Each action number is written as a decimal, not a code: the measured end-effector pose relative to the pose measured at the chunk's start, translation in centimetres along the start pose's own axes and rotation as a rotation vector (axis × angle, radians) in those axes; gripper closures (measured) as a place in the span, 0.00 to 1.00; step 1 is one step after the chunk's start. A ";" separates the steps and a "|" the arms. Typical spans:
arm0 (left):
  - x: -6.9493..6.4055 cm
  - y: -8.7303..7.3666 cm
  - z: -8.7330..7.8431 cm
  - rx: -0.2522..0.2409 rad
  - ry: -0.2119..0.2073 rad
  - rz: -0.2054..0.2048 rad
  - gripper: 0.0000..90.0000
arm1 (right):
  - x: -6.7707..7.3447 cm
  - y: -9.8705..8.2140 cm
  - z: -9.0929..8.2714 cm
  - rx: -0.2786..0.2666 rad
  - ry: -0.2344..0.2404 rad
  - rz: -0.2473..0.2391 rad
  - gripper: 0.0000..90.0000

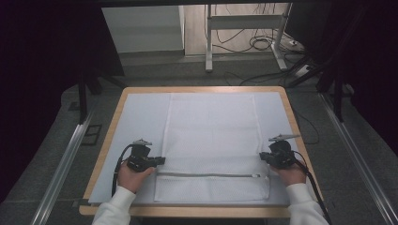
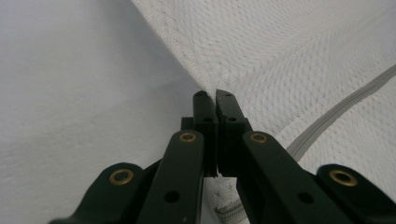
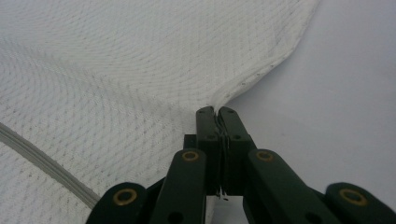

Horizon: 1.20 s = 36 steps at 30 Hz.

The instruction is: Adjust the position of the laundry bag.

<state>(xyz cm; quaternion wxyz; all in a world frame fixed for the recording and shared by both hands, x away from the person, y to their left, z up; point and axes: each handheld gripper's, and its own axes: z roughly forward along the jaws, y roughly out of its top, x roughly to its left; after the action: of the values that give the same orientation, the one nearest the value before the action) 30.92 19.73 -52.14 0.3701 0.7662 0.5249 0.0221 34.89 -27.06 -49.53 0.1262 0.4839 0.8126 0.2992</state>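
Mesh laundry bag (image 1: 211,140), white and zippered, lies flat along the middle of the worktop (image 1: 199,89) in the high view, on a pale sheet (image 1: 136,122) that covers most of the wooden top. Its grey zipper (image 1: 206,175) runs across near the person's edge. The left gripper (image 1: 162,161) sits at the bag's left side edge just above the zipper line, and the right gripper (image 1: 261,157) sits at the matching spot on the right side edge, each held by a hand in a white sleeve.

Looking along the left gripper (image 2: 215,94) in its own view, the jaws are clenched together right at the bag's stitched side seam (image 2: 187,56); a sliver of fabric seems pinched between them, with the zipper (image 2: 336,116) slanting off to the right.

In the right gripper view, the right gripper (image 3: 216,111) has its jaws closed on the bag's hemmed edge (image 3: 261,70), and the mesh puckers up into the grip, so the hold looks real.

To my eye both side edges are now grasped and the step in hand is the start of a fold or a lift. The next move would call for both hands to rise and travel together, evenly, so the thin mesh neither slips out nor drags the sheet beneath it.
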 end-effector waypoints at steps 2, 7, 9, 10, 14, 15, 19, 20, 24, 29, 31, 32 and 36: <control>0.2 -0.1 -0.1 -0.002 0.003 -0.005 0.99 | 0.2 0.1 0.2 0.001 0.006 0.001 0.97; 0.6 -0.3 -0.3 -0.002 0.014 -0.011 0.99 | 1.0 0.4 0.6 0.005 0.005 -0.016 0.97; 0.7 -0.3 -0.4 -0.003 0.016 -0.013 0.99 | 1.1 0.4 0.7 0.007 0.006 -0.017 0.97; 0.8 -0.4 -0.5 -0.003 0.017 -0.015 0.99 | 1.2 0.4 0.7 0.005 0.006 -0.019 0.97; 1.0 -0.5 -0.7 -0.004 0.020 -0.019 0.99 | 1.3 0.4 0.9 0.004 0.010 -0.022 0.97; 1.1 -0.5 -0.7 -0.005 0.019 -0.020 0.99 | 1.4 0.4 0.9 0.001 0.014 -0.022 0.97; 1.4 -0.7 -0.9 -0.006 0.021 -0.031 0.99 | 1.5 0.5 1.1 0.001 0.024 -0.019 0.97; 1.4 -0.7 -0.9 -0.005 0.021 -0.031 0.99 | 1.5 0.5 1.1 0.002 0.026 -0.019 0.97; 1.7 -0.8 -1.2 -0.009 0.023 -0.038 0.99 | 1.7 0.5 1.2 -0.001 0.037 -0.015 0.97; 2.0 -1.0 -1.4 -0.010 0.026 -0.047 0.99 | 2.0 0.6 1.3 -0.008 0.053 -0.017 0.97; 2.1 -1.1 -1.5 -0.009 0.028 -0.047 0.99 | 2.0 0.6 1.3 -0.006 0.052 -0.019 0.97; 2.2 -1.1 -1.5 -0.009 0.028 -0.048 0.99 | 2.1 0.6 1.3 -0.006 0.053 -0.021 0.97; 2.3 -1.2 -1.6 -0.007 0.028 -0.050 0.99 | 2.2 0.6 1.5 -0.004 0.057 -0.025 0.97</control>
<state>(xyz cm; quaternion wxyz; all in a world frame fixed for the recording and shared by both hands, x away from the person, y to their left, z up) 30.36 22.68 -52.50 0.3659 0.7512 0.5487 0.0255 34.94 -24.44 -50.15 0.1077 0.4648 0.8213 0.3128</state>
